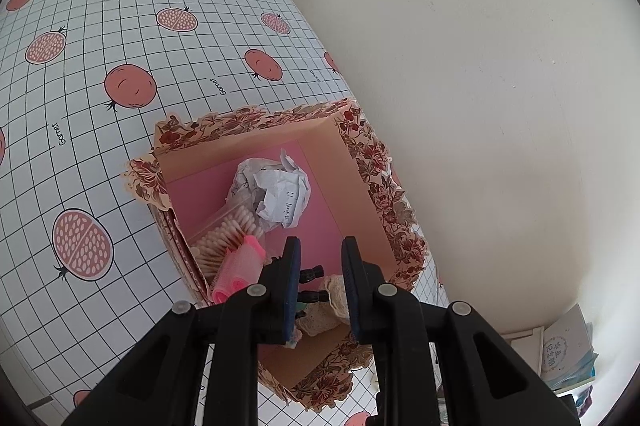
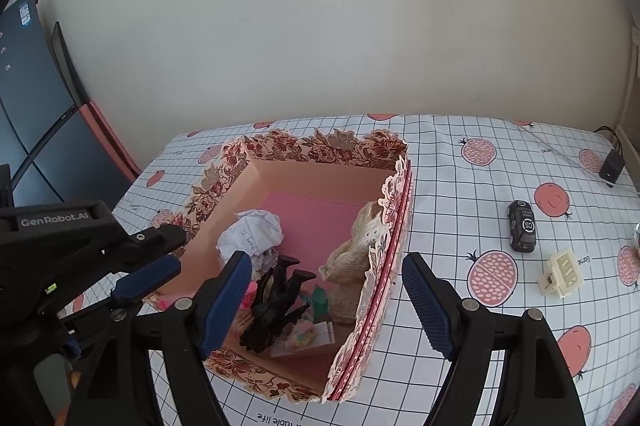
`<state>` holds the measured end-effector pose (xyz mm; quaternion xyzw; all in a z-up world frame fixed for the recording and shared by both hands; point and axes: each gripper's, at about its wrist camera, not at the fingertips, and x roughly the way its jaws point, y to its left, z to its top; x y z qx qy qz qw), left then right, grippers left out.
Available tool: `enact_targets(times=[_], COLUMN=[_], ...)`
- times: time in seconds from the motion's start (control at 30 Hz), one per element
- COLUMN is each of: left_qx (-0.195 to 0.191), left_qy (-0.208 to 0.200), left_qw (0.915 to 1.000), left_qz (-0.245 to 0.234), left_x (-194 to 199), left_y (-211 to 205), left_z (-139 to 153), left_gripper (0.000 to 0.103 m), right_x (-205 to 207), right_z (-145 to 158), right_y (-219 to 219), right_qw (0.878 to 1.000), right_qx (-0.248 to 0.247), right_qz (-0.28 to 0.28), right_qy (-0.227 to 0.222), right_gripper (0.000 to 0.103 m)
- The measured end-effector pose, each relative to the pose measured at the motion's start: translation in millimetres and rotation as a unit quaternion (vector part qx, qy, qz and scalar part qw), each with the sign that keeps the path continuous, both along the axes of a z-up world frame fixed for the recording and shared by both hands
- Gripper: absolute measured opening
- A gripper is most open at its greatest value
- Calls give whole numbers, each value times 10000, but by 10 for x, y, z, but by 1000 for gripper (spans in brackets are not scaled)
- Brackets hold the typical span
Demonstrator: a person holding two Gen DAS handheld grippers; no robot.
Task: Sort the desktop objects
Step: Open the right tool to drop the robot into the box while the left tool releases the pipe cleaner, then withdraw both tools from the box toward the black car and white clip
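Here the left gripper (image 1: 320,250), nearly clenched and empty, hovers over the floral-edged cardboard box (image 2: 394,226); the released right gripper (image 2: 328,270) straddles the box's right wall.

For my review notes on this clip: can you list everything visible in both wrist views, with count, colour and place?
Box: one, floral red and cream, pink floor, on the tablecloth.
Crumpled paper: one, white, in the box.
Cotton swabs: one clear bag, in the box.
Hair rollers: pink, in the box.
Black figure: one, in the box.
Lace item: one, cream, against the box wall.
Toy car: one, black, on the tablecloth.
Clip: one, cream, beside the car.
Charger: one, black, far edge.
Left gripper: nearly shut, empty, over the box.
Right gripper: open, empty.
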<state>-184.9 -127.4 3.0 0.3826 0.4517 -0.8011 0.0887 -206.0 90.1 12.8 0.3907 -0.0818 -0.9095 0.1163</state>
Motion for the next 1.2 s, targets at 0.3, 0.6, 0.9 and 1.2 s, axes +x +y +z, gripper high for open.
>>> enact_targets(times=[0.3, 0.6, 0.9, 1.2], left_qx=[8, -25, -143, -426], left_qy=[4, 40, 66, 167], left_qw=[10000, 10000, 9999, 9984], left_qz=[14, 13, -72, -342], left_x=[8, 40, 80, 99], left_y=[9, 89, 359, 771], left_z=[6, 87, 197, 356], left_gripper=[21, 48, 68, 84], right_x=[16, 37, 101, 202], right_z=[52, 169, 333, 484], right_y=[28, 222, 488, 952], right_qw=[10000, 9998, 9994, 9981], right_qx=[8, -37, -58, 18], right_qz=[-6, -170, -272, -507], right_qy=[49, 113, 229, 355], right_gripper=[81, 86, 97, 103])
